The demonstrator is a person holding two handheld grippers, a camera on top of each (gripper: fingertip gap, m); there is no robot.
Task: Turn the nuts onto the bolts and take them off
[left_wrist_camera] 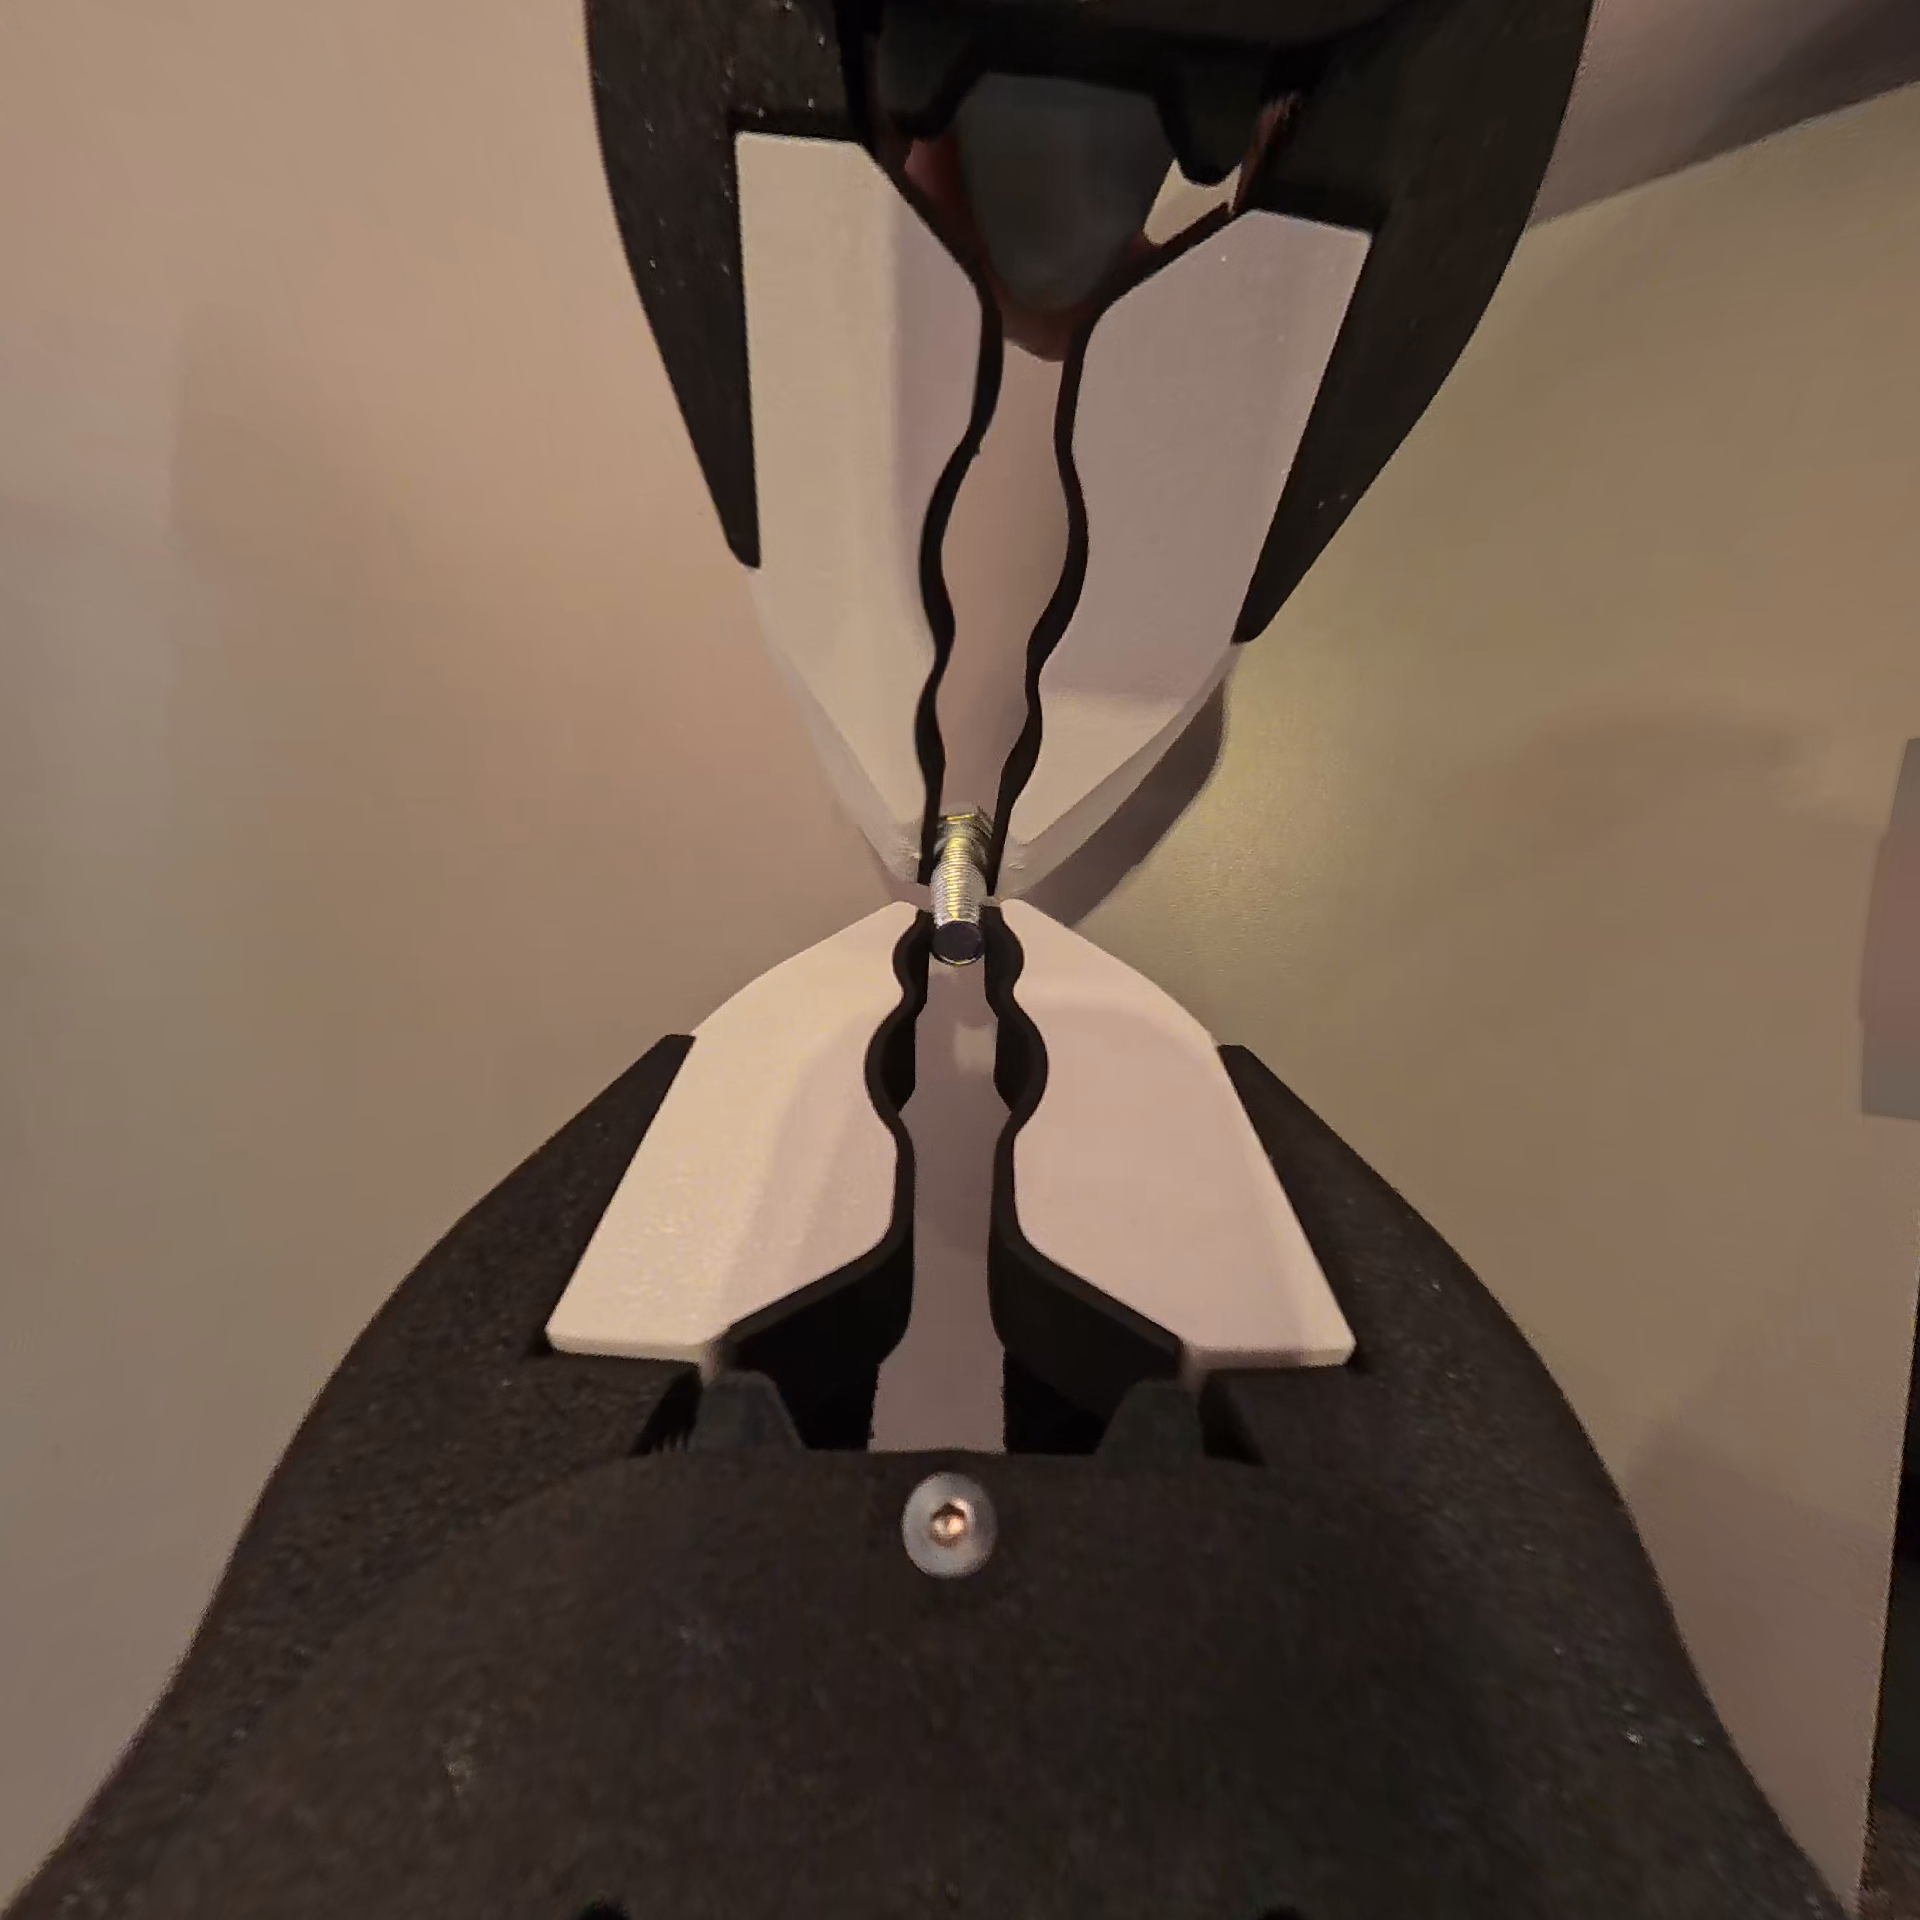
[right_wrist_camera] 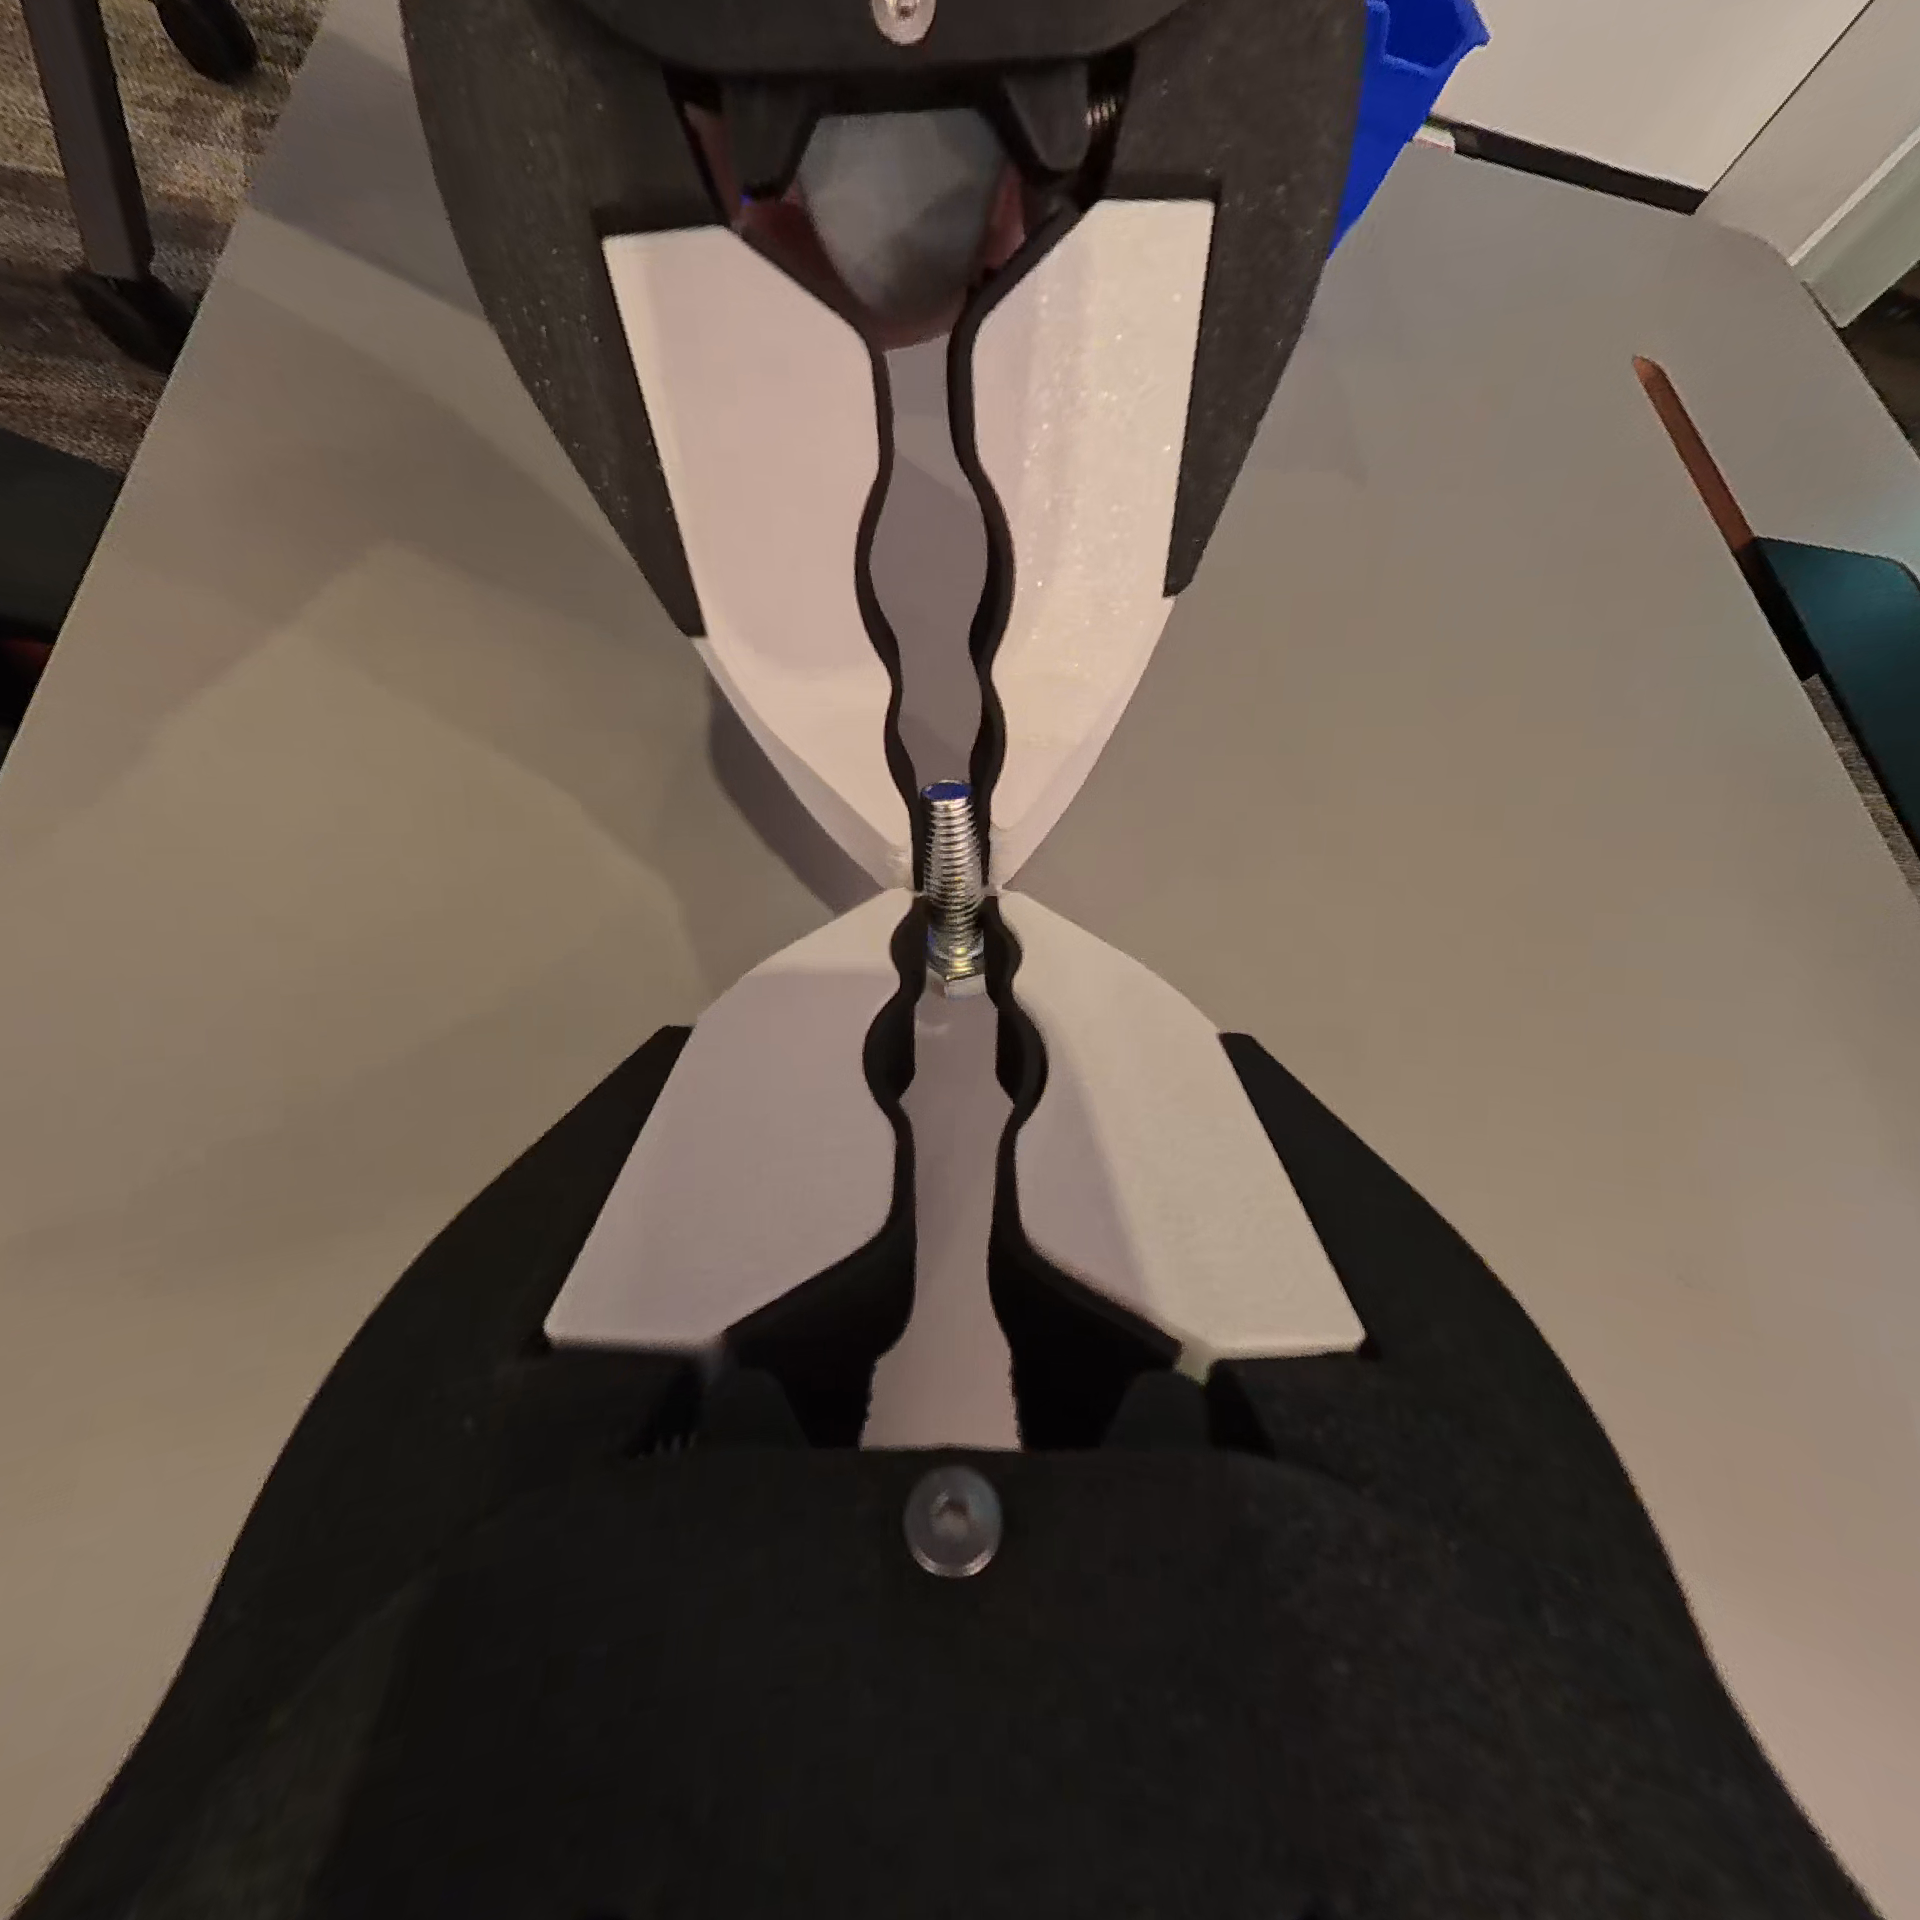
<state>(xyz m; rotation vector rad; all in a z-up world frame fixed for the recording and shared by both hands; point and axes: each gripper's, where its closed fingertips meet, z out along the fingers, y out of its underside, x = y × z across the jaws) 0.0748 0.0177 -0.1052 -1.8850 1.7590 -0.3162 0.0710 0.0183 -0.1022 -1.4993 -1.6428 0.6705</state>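
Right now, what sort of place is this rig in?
Probably an office or lab workroom: a wide grey table, patterned carpet under dark furniture legs, and a blue plastic bin at the table's far end.

We see a shiny threaded metal bolt (right_wrist_camera: 953, 862) with a bright metal nut (right_wrist_camera: 954, 958), matt white fingers (right_wrist_camera: 748, 1174) on grainy black plastic, and a smooth matt table (right_wrist_camera: 1455, 831).

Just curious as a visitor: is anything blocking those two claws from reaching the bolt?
Nothing visible does. The left gripper is closed around the bolt on its thread, and the right gripper pinches its hex end, with their tips almost meeting.
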